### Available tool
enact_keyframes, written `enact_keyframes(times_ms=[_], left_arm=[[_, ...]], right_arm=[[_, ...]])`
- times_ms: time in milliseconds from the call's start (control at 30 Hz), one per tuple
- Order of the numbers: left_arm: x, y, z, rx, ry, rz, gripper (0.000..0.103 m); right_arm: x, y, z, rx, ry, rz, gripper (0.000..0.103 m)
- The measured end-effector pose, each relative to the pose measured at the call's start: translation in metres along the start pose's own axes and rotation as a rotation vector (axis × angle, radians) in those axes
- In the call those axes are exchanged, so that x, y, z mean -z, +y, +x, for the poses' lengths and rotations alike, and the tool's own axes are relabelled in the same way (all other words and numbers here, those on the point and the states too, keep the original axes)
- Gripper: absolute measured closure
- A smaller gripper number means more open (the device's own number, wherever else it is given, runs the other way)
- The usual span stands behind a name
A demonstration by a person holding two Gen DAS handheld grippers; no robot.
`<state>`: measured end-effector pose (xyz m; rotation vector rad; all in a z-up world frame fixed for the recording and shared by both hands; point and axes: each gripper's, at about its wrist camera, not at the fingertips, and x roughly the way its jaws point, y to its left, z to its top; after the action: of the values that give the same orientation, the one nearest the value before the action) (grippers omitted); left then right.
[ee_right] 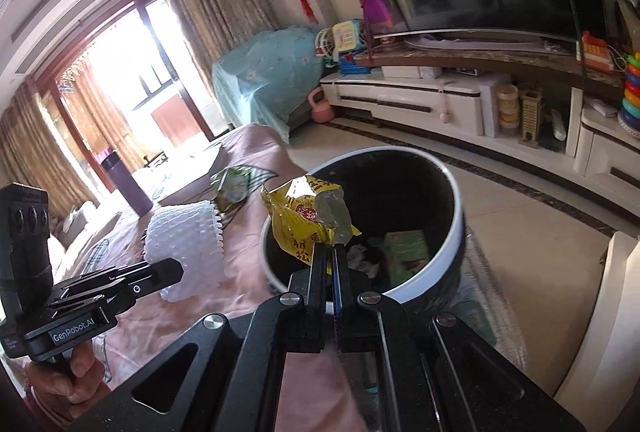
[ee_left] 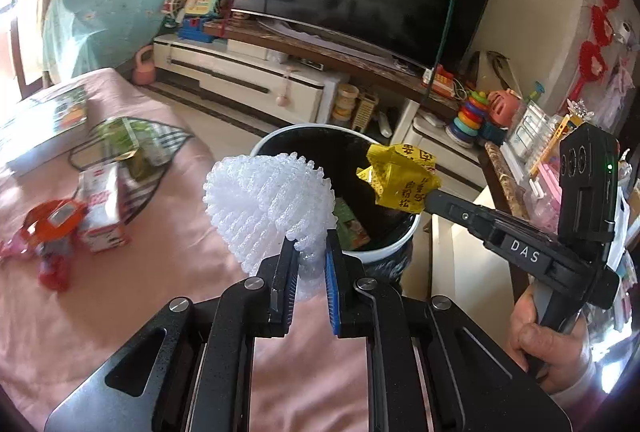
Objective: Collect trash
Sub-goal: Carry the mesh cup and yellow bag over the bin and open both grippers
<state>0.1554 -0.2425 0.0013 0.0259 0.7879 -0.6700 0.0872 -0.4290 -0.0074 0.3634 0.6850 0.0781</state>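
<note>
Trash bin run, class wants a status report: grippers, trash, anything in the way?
Left gripper shut on white foam net. Right gripper shut on yellow wrapper, over bin. Nothing blocking.

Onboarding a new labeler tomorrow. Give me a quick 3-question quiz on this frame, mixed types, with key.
1. True or false: the left gripper holds a yellow wrapper.
2. Multiple choice: the yellow wrapper in the right gripper is
A. lying on the pink cloth
B. held over the open bin
C. at the bottom of the bin
3. Fill in: trash left on the pink cloth includes a red-and-white ____.

Key
1. False: its jaws pinch the white foam net.
2. B: it hangs above the bin, which already holds a green packet.
3. Carton.
</note>
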Motion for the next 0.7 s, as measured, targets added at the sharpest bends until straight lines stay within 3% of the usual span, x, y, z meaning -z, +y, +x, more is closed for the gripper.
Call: enact_keyframes(times_ms=[633,700], left_arm=[[-0.023,-0.008,0.066,0.024,0.102,-0.007,0.091],[-0.024,-0.009,0.069,0.020,0.107,-0.011,0.088]], right_arm=[[-0.018,-0.036,0.029,0.051,0.048,0.036,0.100],[-0.020,-0.040,0.031,0.046,0.052,0.052,0.097]])
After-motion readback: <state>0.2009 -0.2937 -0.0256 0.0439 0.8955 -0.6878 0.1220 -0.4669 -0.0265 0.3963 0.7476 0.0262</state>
